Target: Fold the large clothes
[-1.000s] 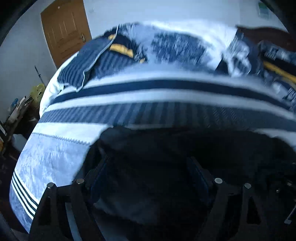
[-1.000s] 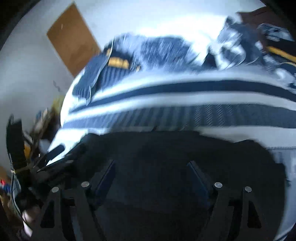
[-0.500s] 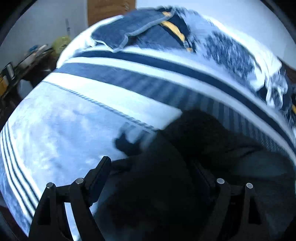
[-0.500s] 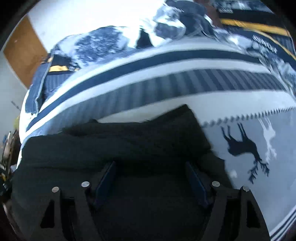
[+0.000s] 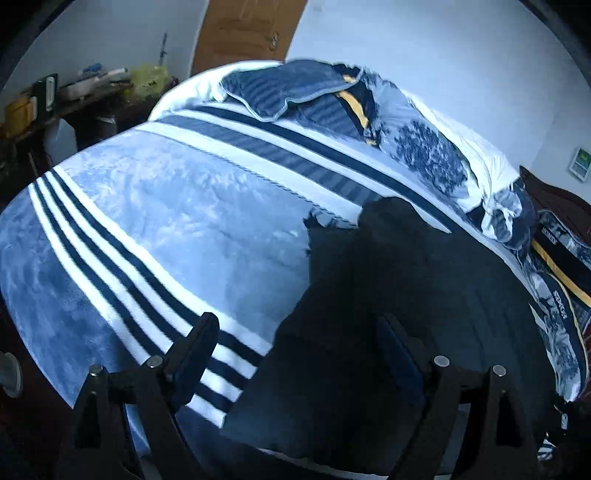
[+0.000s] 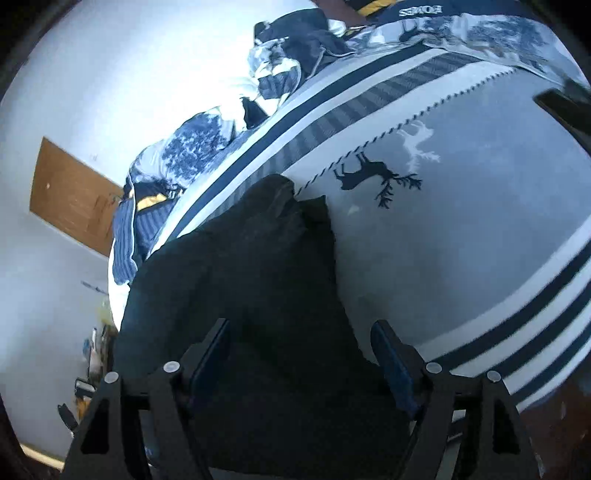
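Both jaws are spread wide, gripping nothing. The garment (image 5: 406, 295) on the bed (image 5: 166, 221) should be smoothed, edges aligned, before folding.

The dark garment (image 5: 424, 295) looked like soft matt cloth, faintly napped, with no shine. The striped blanket (image 5: 147, 229) under it was plush fleece with a crushed, slightly lustrous pile. Both the left gripper (image 5: 295, 343) and the right gripper (image 6: 299, 343) appeared matt black plastic with small bright metal screws. The door (image 5: 247, 29) behind was varnished brown wood, smooth and semi-glossy
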Demonstrator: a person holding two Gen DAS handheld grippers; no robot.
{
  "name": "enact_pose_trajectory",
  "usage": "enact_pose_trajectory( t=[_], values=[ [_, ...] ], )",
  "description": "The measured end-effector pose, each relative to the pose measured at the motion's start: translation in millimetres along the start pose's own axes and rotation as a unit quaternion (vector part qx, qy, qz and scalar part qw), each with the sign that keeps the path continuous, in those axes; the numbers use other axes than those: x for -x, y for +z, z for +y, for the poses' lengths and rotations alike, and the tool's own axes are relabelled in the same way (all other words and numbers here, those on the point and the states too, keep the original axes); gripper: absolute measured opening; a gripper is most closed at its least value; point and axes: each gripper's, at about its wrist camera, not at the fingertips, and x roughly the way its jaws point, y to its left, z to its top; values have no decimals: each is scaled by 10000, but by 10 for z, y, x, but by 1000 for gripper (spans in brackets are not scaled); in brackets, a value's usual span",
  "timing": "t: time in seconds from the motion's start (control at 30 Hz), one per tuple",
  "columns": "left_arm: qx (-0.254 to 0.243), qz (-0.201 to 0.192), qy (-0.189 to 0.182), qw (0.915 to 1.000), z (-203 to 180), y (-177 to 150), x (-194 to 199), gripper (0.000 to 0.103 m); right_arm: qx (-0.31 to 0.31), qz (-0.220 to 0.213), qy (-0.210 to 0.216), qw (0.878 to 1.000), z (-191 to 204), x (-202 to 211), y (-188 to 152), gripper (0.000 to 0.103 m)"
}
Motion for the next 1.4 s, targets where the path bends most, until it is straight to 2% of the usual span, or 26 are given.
enact_pose_trajectory(
  t=[0.03,0.1,0.23,0.33,0.53,0.63,0.7,0.73,0.77,0.8,0.87,0.9,0.93,0.97,1.03,1.13,1.23,1.3,1.37,1.4],
  values=[
    [-31,67,97,9999,-8,-3,-23,87,65,108,-31,9999,4,-44,-6,80],
    [-76,235,44,9997,-3,-16,-74,87,92,217,-82,9997,-23,-77,-40,80],
    [131,902,-15,9958,73,-69,-206,87,148,100,-198,9996,-56,79,-114,80],
    [211,835,36,9963,130,-165,-190,87,161,-2,-18,9999,-130,224,-287,80],
    [771,833,-327,9930,346,-496,-188,87,235,315,248,9989,-208,117,-598,80],
    [655,640,-357,9952,309,-475,-126,87,346,347,266,9984,-192,118,-639,78],
    [669,679,-390,9947,300,-475,-156,84,299,402,273,9984,-217,67,-635,73],
    [678,730,-411,9942,297,-484,-186,76,246,463,281,9982,-237,30,-625,65],
    [679,792,-450,9935,292,-493,-218,63,188,515,278,9981,-250,-5,-625,53],
    [665,815,-507,9932,286,-496,-228,54,152,566,298,9978,-259,-38,-626,49],
    [565,850,-568,9932,273,-499,-216,19,201,569,295,9977,-241,-55,-617,33],
    [555,861,-649,9926,271,-501,-182,7,206,526,300,9979,-237,-39,-614,29],
    [530,886,-740,9919,264,-510,-135,6,206,485,317,9981,-236,-14,-618,14],
    [433,867,-596,9935,252,-532,-76,5,223,421,302,9984,-230,24,-621,8],
    [287,840,-401,9952,239,-616,16,5,323,337,47,9989,-213,79,-643,7],
    [229,999,-228,9945,225,-628,-63,6,339,473,-267,9979,-215,-27,-621,6],
    [290,961,-193,9948,218,-611,-70,11,505,563,-456,9961,-151,-114,-604,6],
    [358,883,-177,9953,244,-602,-6,24,593,460,-474,9961,-136,-61,-625,8],
    [407,722,-176,9964,264,-568,98,43,544,322,-285,9976,-164,41,-640,8],
    [442,528,-228,9974,264,-532,208,46,459,275,-185,9984,-193,93,-635,9]
  ],
)
